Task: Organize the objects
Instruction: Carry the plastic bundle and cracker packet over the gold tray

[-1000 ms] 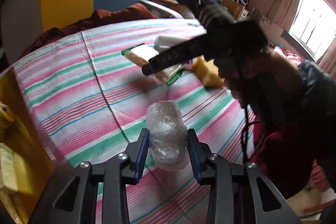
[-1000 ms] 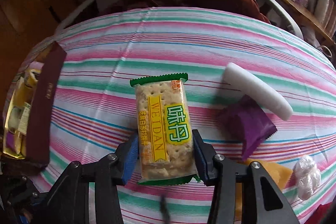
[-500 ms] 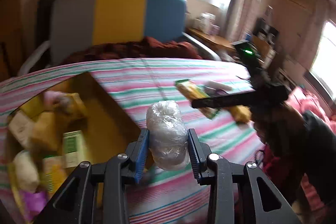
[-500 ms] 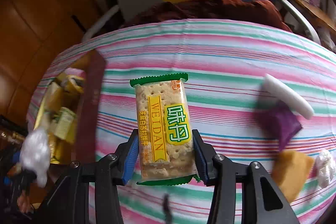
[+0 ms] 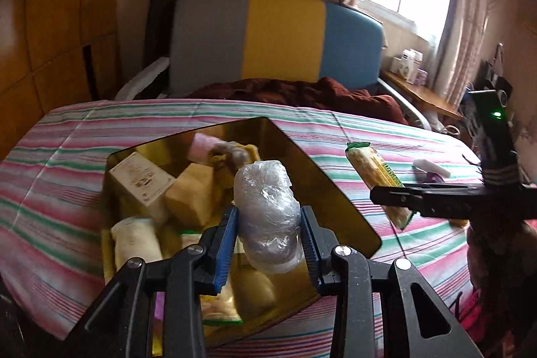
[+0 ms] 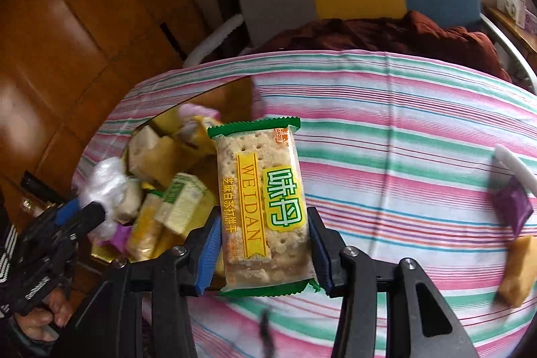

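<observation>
My left gripper (image 5: 268,234) is shut on a clear plastic-wrapped bundle (image 5: 266,213), held up over the near part of the gold box (image 5: 335,190), which holds several snack packs. My right gripper (image 6: 261,244) is shut on a green-edged cracker pack (image 6: 261,200), raised above the striped cloth just right of the box (image 6: 157,123). In the left wrist view the right gripper (image 5: 386,200) carries the cracker pack (image 5: 376,173) to the right of the box. In the right wrist view the left gripper (image 6: 80,210) and its bundle (image 6: 104,183) hang at the box's left side.
On the striped tablecloth (image 6: 402,130) at the right lie a white stick (image 6: 517,166), a purple packet (image 6: 511,207) and a yellow-brown pack (image 6: 517,270). A grey, yellow and blue chair (image 5: 275,36) with a dark red cloth stands behind the table. Wooden panelling is at the left.
Both grippers have swung left and risen with their loads. The gold box has come into view under the left gripper, and now sits just left of the cracker pack.
</observation>
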A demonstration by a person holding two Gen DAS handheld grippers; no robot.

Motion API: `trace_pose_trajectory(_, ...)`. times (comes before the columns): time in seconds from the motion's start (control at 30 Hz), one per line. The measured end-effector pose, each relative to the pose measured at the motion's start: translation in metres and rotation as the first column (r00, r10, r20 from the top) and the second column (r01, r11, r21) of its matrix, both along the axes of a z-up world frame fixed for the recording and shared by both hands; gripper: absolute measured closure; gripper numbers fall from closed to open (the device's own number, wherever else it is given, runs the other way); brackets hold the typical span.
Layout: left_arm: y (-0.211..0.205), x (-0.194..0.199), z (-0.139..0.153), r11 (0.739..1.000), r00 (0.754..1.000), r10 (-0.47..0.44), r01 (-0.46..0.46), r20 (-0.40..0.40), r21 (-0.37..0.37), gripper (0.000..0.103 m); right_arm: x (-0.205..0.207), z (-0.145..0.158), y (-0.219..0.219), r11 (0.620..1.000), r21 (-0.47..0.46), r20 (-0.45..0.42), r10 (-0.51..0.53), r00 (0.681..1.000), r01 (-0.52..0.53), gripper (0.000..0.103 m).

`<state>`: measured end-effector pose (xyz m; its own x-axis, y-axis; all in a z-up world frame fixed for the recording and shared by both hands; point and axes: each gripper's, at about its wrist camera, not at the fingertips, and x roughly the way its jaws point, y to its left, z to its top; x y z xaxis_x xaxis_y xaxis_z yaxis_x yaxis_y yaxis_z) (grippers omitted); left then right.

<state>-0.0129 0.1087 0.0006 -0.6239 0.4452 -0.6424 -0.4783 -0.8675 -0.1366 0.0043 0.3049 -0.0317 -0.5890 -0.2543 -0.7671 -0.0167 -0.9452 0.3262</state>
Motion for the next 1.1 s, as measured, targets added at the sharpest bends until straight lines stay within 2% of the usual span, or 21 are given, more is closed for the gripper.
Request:
trace_pose_trajectory(0.33,-0.017,-0.003,-0.013,0.999,0.999,0.041,-0.041,0.029,-0.003,0.065,-0.008,-0.002,-0.044,0.999,-0.015,0.002,0.052,0.999,-0.051,0.055)
trace_pose_trajectory(0.73,-0.038,-0.013,-0.027,0.996,0.993,0.087,-0.087,0.076,0.005,0.065,-0.015,-0.010,-0.060,0.999,-0.006,0.034,0.043,0.998,-0.043,0.055)
trace_pose_trajectory(0.83,-0.046,-0.020,-0.029,0.994,0.990,0.109,-0.111,0.091,0.022,0.065,-0.018,-0.013,-0.062,0.999,-0.003,0.047,0.033,0.998,-0.032,0.055)
trace_pose_trajectory(1.1,-0.067,-0.037,-0.028,0.982,0.980,0.118,-0.139,0.162,0.126,0.065,-0.021,-0.020,-0.065,1.000,-0.001,0.062,0.031,0.998,-0.031,0.055)
